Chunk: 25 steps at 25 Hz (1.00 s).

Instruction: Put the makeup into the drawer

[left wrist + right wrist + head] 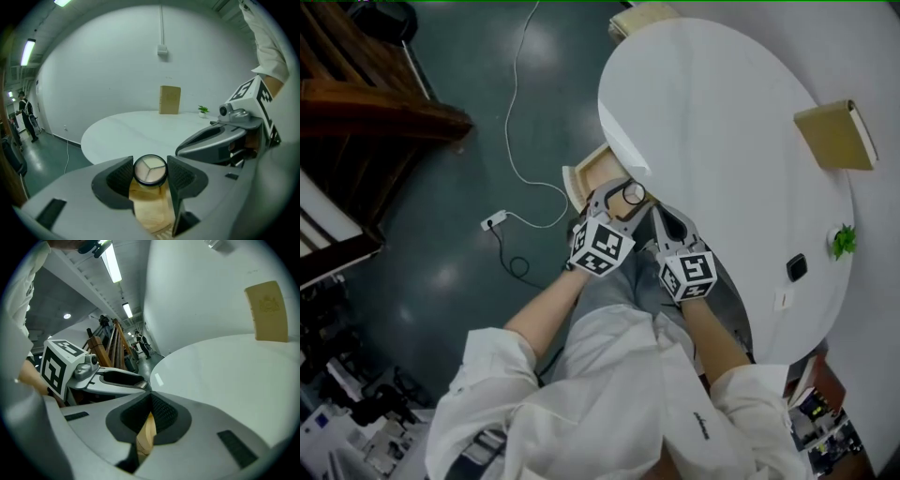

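Left hand-held gripper [150, 176] clamps the round compact [150, 168] by its sides, face up, right over the open wooden drawer [147, 213], probably so it can be set down flat inside. Right hand-held gripper [150, 398] hangs just beside it, jaws pressed together and empty, likely just keeping out of the way. Beyond, the desk [136, 133] carries a book [169, 99] and a plant [202, 110], well apart from the drawer.

Head looks down, others level, sharing table [722, 141]
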{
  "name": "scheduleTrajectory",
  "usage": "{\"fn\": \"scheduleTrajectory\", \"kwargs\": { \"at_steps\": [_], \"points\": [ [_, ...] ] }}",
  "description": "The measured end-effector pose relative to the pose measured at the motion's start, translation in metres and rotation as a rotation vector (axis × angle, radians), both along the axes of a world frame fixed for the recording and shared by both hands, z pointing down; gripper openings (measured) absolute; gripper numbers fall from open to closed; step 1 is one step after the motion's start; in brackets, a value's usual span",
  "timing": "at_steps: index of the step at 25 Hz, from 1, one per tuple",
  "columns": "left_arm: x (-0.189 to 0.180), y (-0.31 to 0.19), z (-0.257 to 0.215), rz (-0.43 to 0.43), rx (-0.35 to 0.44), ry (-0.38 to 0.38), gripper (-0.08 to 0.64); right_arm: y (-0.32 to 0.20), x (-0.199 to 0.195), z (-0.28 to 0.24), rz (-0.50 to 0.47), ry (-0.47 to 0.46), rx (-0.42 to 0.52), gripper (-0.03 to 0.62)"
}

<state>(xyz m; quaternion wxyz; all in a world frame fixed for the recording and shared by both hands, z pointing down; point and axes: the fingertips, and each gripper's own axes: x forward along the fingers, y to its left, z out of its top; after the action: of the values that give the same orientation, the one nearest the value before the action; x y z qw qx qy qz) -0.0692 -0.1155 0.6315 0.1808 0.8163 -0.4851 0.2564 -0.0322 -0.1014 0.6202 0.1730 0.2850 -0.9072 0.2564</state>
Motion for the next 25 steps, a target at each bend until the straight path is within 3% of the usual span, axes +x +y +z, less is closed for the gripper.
{"fn": "scheduleTrajectory", "kwargs": {
  "at_steps": [7, 11, 19, 25],
  "points": [
    [-0.02, 0.022, 0.018, -0.045, -0.024, 0.013, 0.24, 0.02, -0.021, 0.02, -0.051, 0.018, -0.028, 0.017],
    [-0.021, 0.03, 0.029, 0.023, -0.037, -0.006, 0.24, 0.029, -0.024, 0.035, -0.05, 0.036, -0.052, 0.017],
    [-0.007, 0.04, 0.066, 0.419, -0.069, -0.145, 0.239, 0.035, -0.02, 0.068, -0.017, 0.071, -0.08, 0.017],
    [0.006, 0.057, 0.1, 0.816, -0.102, -0.239, 0.239, 0.033, -0.017, 0.1, 0.008, 0.1, -0.096, 0.017]
  ]
}}
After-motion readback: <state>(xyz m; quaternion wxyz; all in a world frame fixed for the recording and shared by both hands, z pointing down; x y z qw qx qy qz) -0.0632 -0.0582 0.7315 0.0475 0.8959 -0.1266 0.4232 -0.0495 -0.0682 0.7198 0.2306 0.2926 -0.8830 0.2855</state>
